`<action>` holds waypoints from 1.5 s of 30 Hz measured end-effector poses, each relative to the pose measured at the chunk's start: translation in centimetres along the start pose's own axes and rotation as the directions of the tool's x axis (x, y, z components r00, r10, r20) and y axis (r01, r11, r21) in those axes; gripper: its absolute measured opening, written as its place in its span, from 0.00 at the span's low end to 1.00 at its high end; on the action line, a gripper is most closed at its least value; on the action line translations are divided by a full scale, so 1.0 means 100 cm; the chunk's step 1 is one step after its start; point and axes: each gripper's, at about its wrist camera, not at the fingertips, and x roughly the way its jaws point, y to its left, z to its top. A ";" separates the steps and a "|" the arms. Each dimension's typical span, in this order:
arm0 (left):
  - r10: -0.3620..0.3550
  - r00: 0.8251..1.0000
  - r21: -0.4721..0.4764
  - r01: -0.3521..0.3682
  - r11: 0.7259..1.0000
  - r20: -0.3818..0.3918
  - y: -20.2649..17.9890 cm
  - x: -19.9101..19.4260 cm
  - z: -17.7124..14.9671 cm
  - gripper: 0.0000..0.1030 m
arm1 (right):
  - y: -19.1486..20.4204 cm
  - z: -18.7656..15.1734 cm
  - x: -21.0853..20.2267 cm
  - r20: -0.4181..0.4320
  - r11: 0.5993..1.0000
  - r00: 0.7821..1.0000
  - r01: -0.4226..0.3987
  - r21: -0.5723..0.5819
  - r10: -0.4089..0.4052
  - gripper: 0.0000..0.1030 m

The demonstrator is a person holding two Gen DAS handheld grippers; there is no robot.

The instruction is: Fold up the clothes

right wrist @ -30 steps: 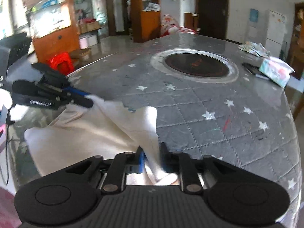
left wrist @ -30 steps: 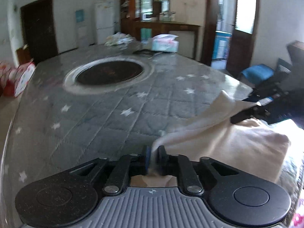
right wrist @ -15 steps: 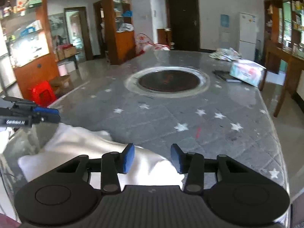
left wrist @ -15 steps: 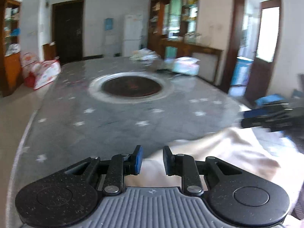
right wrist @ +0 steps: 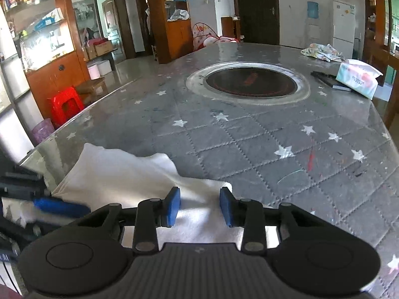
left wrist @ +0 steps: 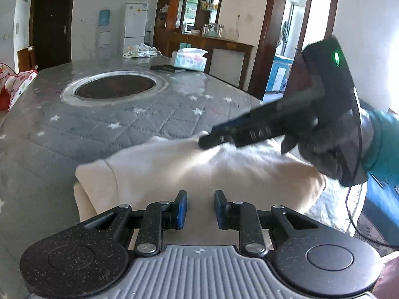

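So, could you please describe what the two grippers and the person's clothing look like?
Both grippers, left and right, are black, with blue-padded fingers and ribbed grey bodies. The right gripper's housing shows a green light and a black cable. The person wears a teal sleeve.

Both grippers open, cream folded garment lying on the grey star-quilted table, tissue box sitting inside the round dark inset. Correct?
Not quite. The tissue box sits outside the round dark inset, beyond its rim near the table edge, as the right wrist view shows. The rest holds: left gripper and right gripper open, cream folded garment on the grey star-quilted table.
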 end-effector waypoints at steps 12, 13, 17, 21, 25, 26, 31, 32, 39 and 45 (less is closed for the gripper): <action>-0.019 1.000 -0.046 0.019 0.999 0.019 0.005 -0.001 -0.006 0.27 | 0.029 0.015 0.034 -0.046 0.998 0.999 -0.021 -0.059 0.019 0.31; -0.020 1.000 -0.049 0.021 0.999 0.021 0.005 -0.002 -0.006 0.27 | 0.031 0.016 0.036 -0.047 0.998 0.999 -0.024 -0.062 0.021 0.31; -0.026 0.999 -0.061 0.028 0.998 0.026 0.007 -0.001 -0.006 0.30 | 0.040 0.023 0.044 -0.050 0.997 0.998 -0.033 -0.074 0.029 0.31; -0.031 0.999 -0.067 0.033 0.997 0.030 0.006 -0.001 -0.007 0.32 | 0.048 0.029 0.052 -0.053 0.995 0.998 -0.042 -0.086 0.037 0.31; -0.036 0.999 -0.074 0.038 0.997 0.029 0.008 -0.001 -0.007 0.33 | 0.040 0.027 0.034 -0.036 0.996 0.999 -0.038 -0.080 0.035 0.32; -0.037 0.999 -0.076 0.039 0.996 0.027 0.008 -0.002 -0.006 0.33 | 0.037 0.026 0.030 -0.032 0.996 0.999 -0.037 -0.079 0.034 0.32; -0.005 0.999 -0.084 0.008 0.996 0.034 0.012 -0.008 0.003 0.46 | 0.025 0.022 0.005 -0.009 0.997 0.999 -0.031 -0.069 0.031 0.32; -0.001 0.999 -0.092 0.005 0.996 0.046 0.015 -0.010 0.006 0.46 | 0.022 0.022 0.000 -0.004 0.997 1.000 -0.030 -0.067 0.030 0.32; 0.040 0.994 -0.167 -0.022 0.986 0.107 0.036 -0.011 0.030 0.48 | 0.003 0.005 -0.035 0.017 0.999 1.000 -0.013 -0.039 0.013 0.34; 0.083 0.995 -0.231 -0.067 0.971 0.062 0.057 0.010 0.031 0.48 | -0.019 -0.022 -0.039 0.008 0.999 0.999 0.034 0.027 -0.035 0.34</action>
